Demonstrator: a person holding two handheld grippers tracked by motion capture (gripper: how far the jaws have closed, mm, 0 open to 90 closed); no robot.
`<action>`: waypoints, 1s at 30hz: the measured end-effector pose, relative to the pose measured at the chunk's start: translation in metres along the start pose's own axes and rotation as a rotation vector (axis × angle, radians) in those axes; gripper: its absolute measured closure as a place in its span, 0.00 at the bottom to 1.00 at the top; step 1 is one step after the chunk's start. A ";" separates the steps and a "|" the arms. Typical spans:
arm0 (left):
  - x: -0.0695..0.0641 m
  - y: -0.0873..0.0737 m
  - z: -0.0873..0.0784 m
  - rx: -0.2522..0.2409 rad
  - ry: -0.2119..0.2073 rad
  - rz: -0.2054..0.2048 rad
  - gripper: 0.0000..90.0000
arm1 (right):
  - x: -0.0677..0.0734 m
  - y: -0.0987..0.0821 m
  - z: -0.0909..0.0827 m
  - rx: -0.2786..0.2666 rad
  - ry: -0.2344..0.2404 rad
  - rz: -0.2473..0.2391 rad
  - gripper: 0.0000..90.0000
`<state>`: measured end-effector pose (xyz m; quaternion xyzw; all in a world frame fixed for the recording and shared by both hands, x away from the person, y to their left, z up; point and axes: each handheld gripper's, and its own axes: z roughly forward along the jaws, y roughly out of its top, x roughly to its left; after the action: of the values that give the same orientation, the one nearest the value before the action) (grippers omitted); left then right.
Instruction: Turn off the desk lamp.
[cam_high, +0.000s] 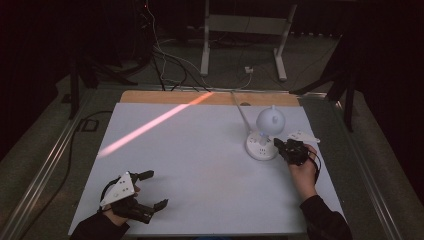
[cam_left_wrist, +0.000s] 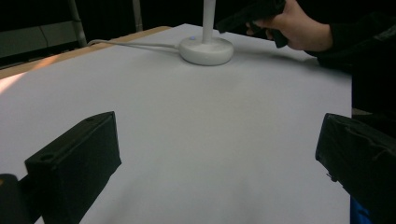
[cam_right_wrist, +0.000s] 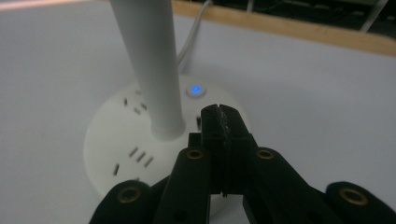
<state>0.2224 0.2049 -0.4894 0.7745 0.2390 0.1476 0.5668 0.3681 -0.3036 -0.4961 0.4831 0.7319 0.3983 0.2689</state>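
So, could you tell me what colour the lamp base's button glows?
Blue; the button shows best in the right gripper view.

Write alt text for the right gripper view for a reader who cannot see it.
The right gripper, its two black jaws pressed shut with nothing between them, points at the round white plastic lamp base beside a small button glowing blue. A white lamp stem rises from the base, which has socket slots and sits on a white table with a wooden far edge.
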 end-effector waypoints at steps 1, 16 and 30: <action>0.000 0.000 0.000 0.000 0.000 0.000 0.01 | -0.001 0.002 -0.002 -0.010 -0.002 0.003 1.00; 0.000 0.000 0.000 0.000 0.000 0.000 0.01 | -0.003 0.007 -0.017 -0.084 0.004 0.016 0.67; 0.000 0.000 -0.001 -0.004 0.002 -0.002 0.01 | -0.004 -0.003 -0.015 -0.005 0.044 -0.029 0.09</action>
<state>0.2218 0.2059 -0.4888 0.7728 0.2403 0.1484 0.5683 0.3567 -0.3126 -0.4906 0.4630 0.7436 0.4066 0.2596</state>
